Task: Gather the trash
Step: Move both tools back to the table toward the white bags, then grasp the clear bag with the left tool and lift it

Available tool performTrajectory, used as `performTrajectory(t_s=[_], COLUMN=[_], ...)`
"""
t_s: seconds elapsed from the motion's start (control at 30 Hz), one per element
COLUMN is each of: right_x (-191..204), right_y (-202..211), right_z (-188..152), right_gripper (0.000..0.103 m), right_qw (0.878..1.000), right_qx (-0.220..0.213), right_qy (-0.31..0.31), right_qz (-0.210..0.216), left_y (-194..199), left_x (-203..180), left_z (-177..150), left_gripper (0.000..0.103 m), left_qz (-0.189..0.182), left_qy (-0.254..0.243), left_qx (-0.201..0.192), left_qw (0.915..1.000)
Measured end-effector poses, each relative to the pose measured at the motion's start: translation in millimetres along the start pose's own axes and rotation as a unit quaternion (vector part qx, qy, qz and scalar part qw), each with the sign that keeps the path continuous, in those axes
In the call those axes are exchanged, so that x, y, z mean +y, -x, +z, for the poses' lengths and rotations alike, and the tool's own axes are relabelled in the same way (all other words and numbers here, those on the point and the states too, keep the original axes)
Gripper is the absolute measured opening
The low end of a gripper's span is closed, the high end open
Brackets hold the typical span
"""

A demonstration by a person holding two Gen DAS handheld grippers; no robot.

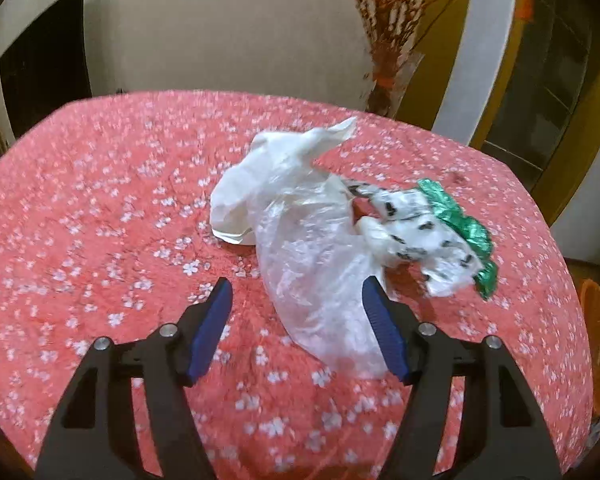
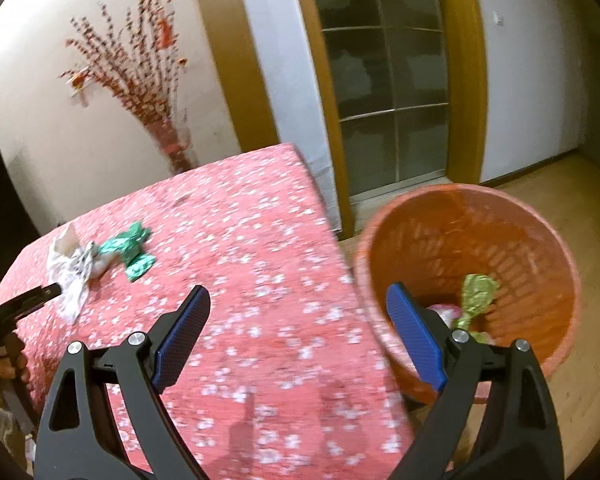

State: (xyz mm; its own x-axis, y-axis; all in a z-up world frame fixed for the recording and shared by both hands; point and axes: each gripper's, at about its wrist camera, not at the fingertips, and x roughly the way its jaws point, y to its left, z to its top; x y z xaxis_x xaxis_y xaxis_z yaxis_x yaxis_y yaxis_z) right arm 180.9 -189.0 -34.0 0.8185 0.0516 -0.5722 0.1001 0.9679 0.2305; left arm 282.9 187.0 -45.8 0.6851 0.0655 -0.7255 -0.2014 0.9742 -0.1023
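A: Where's the trash?
B: A clear plastic bag (image 1: 312,280) lies on the pink-flowered worktop (image 1: 100,208), with white paper (image 1: 260,184) behind it, and a black-printed wrapper (image 1: 416,236) and green foil wrapper (image 1: 460,228) to its right.
A: The fingers?
B: The left gripper (image 1: 296,292) is spread, straddling the bag's near end. The right gripper (image 2: 298,300) is spread too, empty, beside the orange basket (image 2: 540,240), which holds a yellow-green wrapper (image 2: 476,292).

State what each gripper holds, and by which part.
Nothing is held. The left gripper is open over the clear plastic bag; the right gripper is open and empty.
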Motion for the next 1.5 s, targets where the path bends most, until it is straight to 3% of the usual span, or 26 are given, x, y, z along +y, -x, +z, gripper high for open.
performTrajectory(t_s=[0.13,0.33,0.43,0.9,1.3,1.4,1.43,1.5], right_x=[16,35,41,90,161,178,181,187], right_y=[-4,-10,-11,-14,-29,-33,-33,-34], right_z=[-2,-6,-7,-7,-8,-8,-9,-11], right_gripper=[0.089,0.089,0.089,0.089,0.080,0.079,0.079,0.079], right_qw=[1.000,0.999,0.998,0.994,0.984,0.982,0.981,0.980], right_qx=[0.008,0.016,0.018,0.027,0.039,0.045,0.044,0.045], right_qy=[0.021,0.043,0.048,0.073,0.129,0.139,0.142,0.150], right_qz=[0.010,0.019,0.025,0.070,0.113,0.121,0.122,0.122], left_y=[-17,-25,-13,81,118,111,107,97], left_x=[-1,-6,-8,24,78,88,90,86], left_z=[6,8,5,-11,-14,-15,-16,-18], left_gripper=[0.061,0.016,0.010,0.009,0.007,0.007,0.010,0.027], left_qz=[-0.014,-0.028,-0.026,-0.007,0.019,0.010,0.003,-0.012], left_qy=[0.015,0.006,-0.007,-0.030,0.003,0.011,0.015,0.014], left_qx=[0.016,0.023,0.007,-0.080,-0.113,-0.095,-0.089,-0.079], left_qw=[0.9996,0.9993,0.9996,0.9963,0.9933,0.9953,0.9959,0.9967])
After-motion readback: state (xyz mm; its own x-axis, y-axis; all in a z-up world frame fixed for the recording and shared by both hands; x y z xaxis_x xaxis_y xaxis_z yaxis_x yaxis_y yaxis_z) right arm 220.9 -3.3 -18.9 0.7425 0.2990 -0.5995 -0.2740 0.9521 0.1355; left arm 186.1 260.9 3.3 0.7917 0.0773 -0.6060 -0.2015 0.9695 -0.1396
